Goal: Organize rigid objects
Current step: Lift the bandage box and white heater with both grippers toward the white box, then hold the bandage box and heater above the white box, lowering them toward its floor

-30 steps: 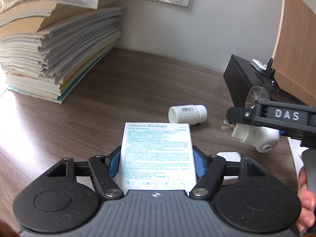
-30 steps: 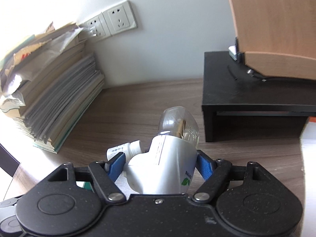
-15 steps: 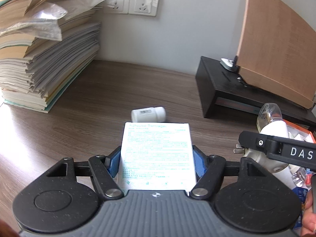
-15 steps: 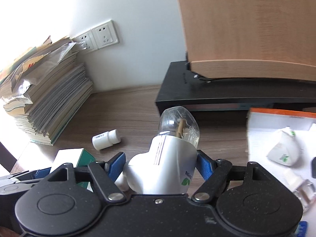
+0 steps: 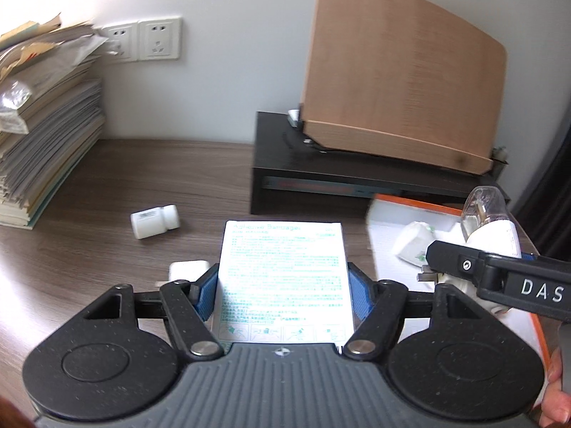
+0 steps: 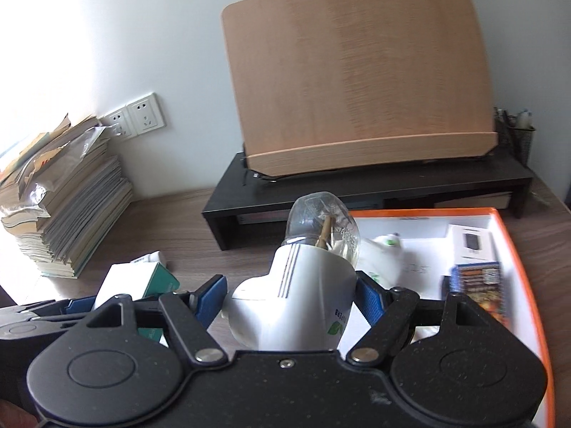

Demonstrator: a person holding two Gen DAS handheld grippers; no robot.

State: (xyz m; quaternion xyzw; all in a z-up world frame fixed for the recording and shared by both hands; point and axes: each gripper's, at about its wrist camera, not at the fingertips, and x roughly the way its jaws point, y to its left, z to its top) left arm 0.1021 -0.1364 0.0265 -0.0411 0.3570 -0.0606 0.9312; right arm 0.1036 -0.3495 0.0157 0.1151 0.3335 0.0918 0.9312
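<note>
My left gripper [image 5: 283, 292] is shut on a white adhesive bandage box [image 5: 283, 278] with green print, held above the wooden desk. My right gripper [image 6: 292, 292] is shut on a white plug-in device with a clear bulb [image 6: 303, 285], held over the left edge of an orange-rimmed white tray [image 6: 514, 235]. The right gripper and its device [image 5: 489, 228] also show at the right of the left wrist view, over the tray [image 5: 421, 208]. A white pill bottle [image 5: 154, 221] lies on its side on the desk. The bandage box also shows in the right wrist view [image 6: 125, 280].
The tray holds a white device [image 6: 383, 253], a grey box [image 6: 471, 242] and a blue pack [image 6: 480, 285]. A black monitor riser [image 6: 374, 185] with a leaning wooden board [image 6: 357, 82] stands behind. A tall stack of papers [image 5: 39, 135] stands at the left. A small white object [image 5: 187, 267] lies below my left gripper.
Both grippers have moved right and lifted with their loads. The tray has come into view, and the pill bottle and paper stack have shifted left.
</note>
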